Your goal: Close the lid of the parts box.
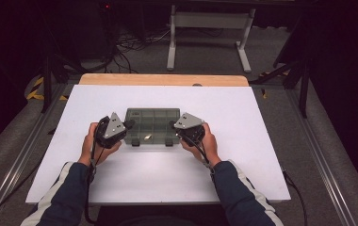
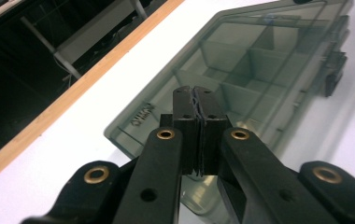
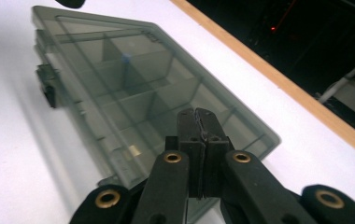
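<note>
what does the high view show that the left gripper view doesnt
High view alone: the person's hands, with the left hand on the left gripper and the right gripper at the two ends of the box, plus dark sleeves and floor cables.

Left gripper view alone: its own black jaws pressed together over the lid, embossed lettering near one corner, and the dividers seen close.

Both: the smoky see-through box with its lid closed, its latches, the white table and its wooden edge.
</note>
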